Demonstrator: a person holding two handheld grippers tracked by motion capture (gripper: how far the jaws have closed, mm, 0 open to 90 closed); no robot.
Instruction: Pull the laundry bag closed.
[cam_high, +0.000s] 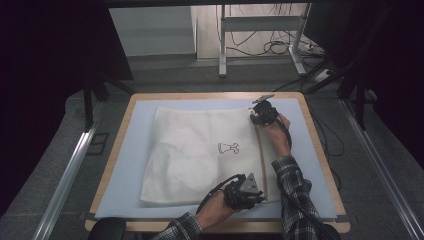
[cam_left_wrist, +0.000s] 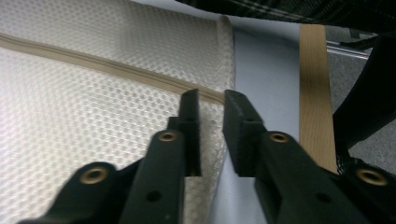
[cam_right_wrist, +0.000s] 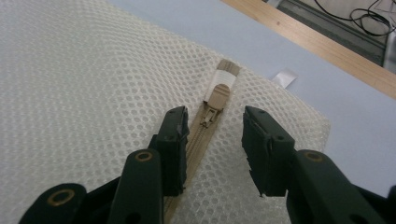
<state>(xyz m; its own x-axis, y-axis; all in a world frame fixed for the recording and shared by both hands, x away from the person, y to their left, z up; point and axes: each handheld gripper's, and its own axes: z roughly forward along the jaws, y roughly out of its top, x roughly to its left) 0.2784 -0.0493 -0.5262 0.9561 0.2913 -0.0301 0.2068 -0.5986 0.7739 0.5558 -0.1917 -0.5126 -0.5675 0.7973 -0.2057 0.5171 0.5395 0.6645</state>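
Observation:
A white mesh bag (cam_high: 200, 150) lies flat on a pale blue mat (cam_high: 131, 150), with a beige zipper (cam_high: 261, 155) along its right side. At the bag's near right corner my left gripper (cam_high: 260, 195) rests low, its jaws a narrow gap apart; in the left gripper view the left gripper (cam_left_wrist: 211, 100) straddles the bag's edge (cam_left_wrist: 70, 116) by the zipper's end (cam_left_wrist: 116, 70), nothing pinched. At the far right corner my right gripper (cam_high: 259, 116) stands open. In the right gripper view the right gripper (cam_right_wrist: 215, 119) has the zipper pull (cam_right_wrist: 218, 95) just ahead between its jaws, untouched.
The mat covers a wooden table (cam_high: 112, 155), whose edge (cam_right_wrist: 303, 37) runs close behind the bag's corner. A small black print (cam_high: 228, 148) marks the bag's middle. A white tag (cam_right_wrist: 284, 77) pokes out at the zipper corner. A plaid sleeve (cam_high: 295, 185) crosses the mat's right side.

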